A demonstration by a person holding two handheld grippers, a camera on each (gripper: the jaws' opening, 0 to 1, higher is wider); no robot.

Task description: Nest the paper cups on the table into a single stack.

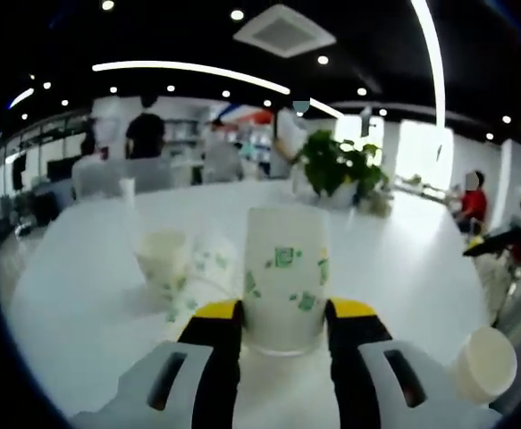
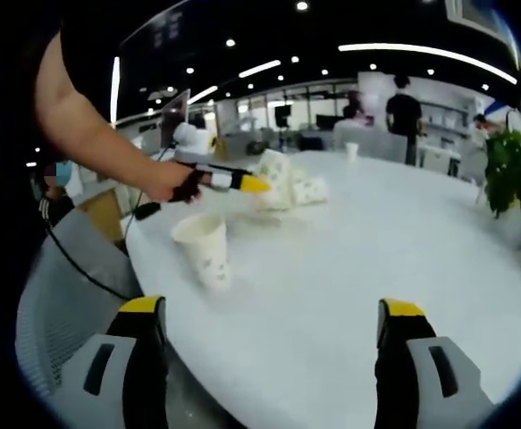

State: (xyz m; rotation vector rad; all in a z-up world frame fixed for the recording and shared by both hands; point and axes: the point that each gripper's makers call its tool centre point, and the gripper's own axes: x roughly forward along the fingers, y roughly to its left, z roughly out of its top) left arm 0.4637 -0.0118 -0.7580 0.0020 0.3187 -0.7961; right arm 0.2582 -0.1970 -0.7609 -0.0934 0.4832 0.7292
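Your left gripper [image 1: 282, 313] is clamped on an upside-down paper cup [image 1: 284, 273] standing on the table [image 1: 90, 295]; your right gripper [image 2: 273, 317] hangs wide apart, holding nothing. Little looks nested yet: another cup [image 2: 205, 250] stands alone near the edge and more cups [image 1: 163, 259] wait beside the held one

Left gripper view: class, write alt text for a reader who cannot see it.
The left gripper closes on an upside-down paper cup on a white table. Another cup stands left of it, and a potted plant sits behind.

Left gripper [image 1: 284, 320] fingers closed inward; right gripper [image 2: 274, 315] fingers spread wide.
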